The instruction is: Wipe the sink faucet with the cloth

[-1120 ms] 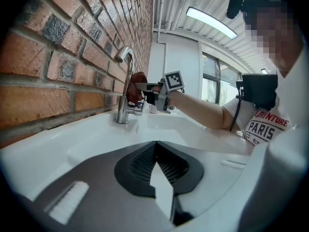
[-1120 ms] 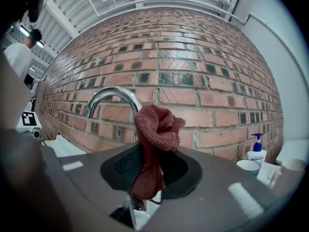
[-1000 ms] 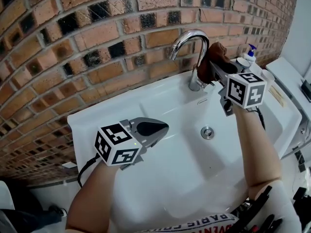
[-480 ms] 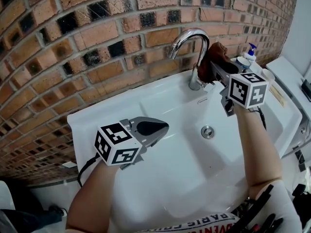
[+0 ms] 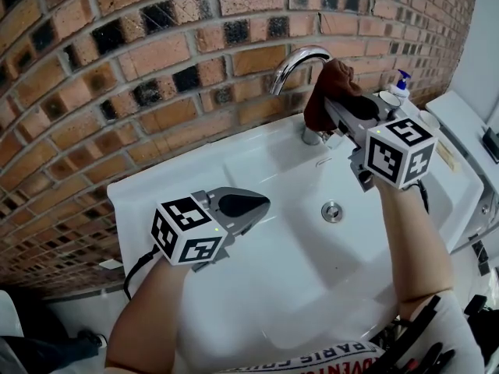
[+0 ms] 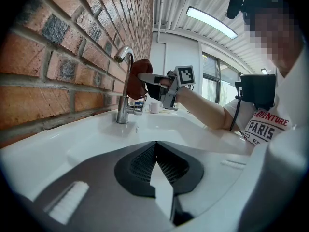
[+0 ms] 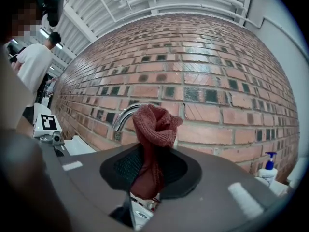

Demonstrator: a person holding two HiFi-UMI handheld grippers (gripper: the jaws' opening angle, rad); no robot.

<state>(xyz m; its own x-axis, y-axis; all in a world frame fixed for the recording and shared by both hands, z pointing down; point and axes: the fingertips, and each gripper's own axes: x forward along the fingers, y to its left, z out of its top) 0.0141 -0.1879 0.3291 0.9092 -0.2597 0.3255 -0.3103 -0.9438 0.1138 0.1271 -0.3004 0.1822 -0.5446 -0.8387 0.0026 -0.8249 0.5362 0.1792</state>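
Observation:
A chrome gooseneck faucet (image 5: 293,62) rises from the back of the white sink (image 5: 257,178). My right gripper (image 5: 334,104) is shut on a reddish-brown knitted cloth (image 5: 326,92), which presses against the right side of the faucet's upright tube near its curve. In the right gripper view the cloth (image 7: 152,129) bunches up out of the closed jaws and hides part of the faucet (image 7: 123,117). My left gripper (image 5: 253,205) hovers over the sink's left part, shut with nothing in it. The left gripper view shows the faucet (image 6: 124,86) and cloth (image 6: 137,83) ahead.
A brick wall (image 5: 156,53) stands directly behind the sink. A pump soap bottle (image 5: 401,84) and small white items sit on the sink's right ledge. The drain (image 5: 332,211) lies in the basin under my right arm. A white appliance top (image 5: 468,123) is at far right.
My right gripper has lifted the cloth up along the faucet, from near its base toward the top curve. The left gripper has stayed put.

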